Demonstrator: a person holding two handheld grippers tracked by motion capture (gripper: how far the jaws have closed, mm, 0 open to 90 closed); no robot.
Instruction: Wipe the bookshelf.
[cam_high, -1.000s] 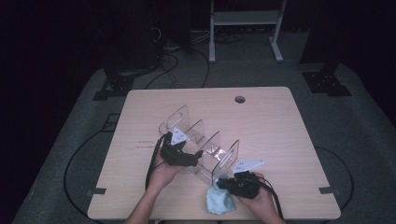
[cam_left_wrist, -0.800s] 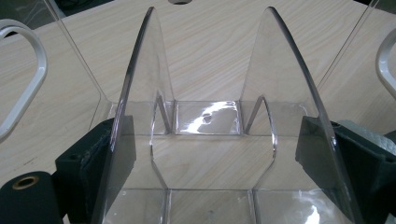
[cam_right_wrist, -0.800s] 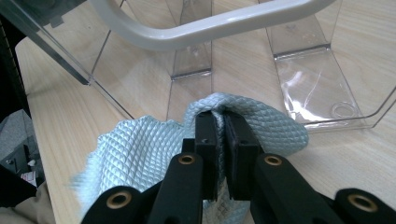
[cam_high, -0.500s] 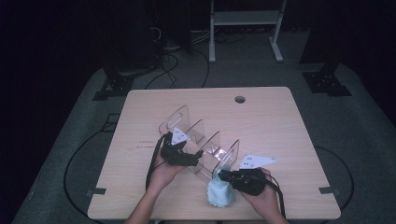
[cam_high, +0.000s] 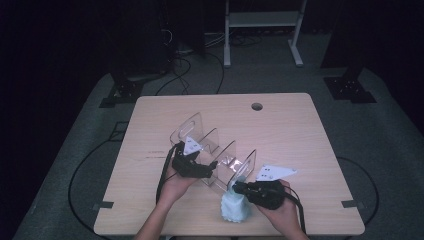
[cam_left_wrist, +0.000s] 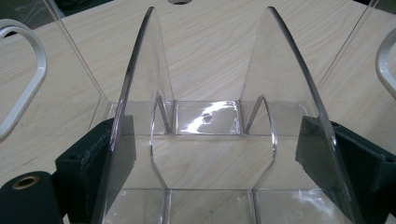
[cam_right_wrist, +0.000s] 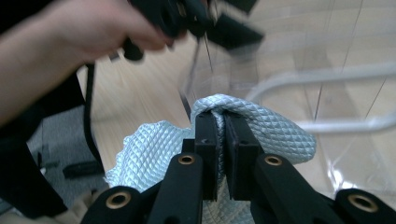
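Observation:
A clear acrylic rack (cam_high: 220, 150) with several upright dividers stands in the middle of the wooden table (cam_high: 290, 130). My left gripper (cam_high: 210, 172) spans the rack's near side. In the left gripper view, this gripper (cam_left_wrist: 215, 154) has its jaws set wide, pressing on the outer walls of the rack (cam_left_wrist: 149, 93). My right gripper (cam_high: 237, 189) is shut on a light blue quilted cloth (cam_high: 235, 206), which hangs from it beside the rack's near end. In the right gripper view, the cloth (cam_right_wrist: 275, 130) bunches over the closed tips of this gripper (cam_right_wrist: 223, 135).
The person's hands come in over the table's front edge. A cable hole (cam_high: 257, 106) sits near the far edge. Black cables trail off the left side. A white-legged stand (cam_high: 260, 20) is on the floor behind the table. The other hand (cam_right_wrist: 93, 32) shows blurred in the right gripper view.
The right gripper has risen with the cloth, pulling it up from a flat heap into a hanging drape by the rack's end. The left gripper and the rack have stayed put.

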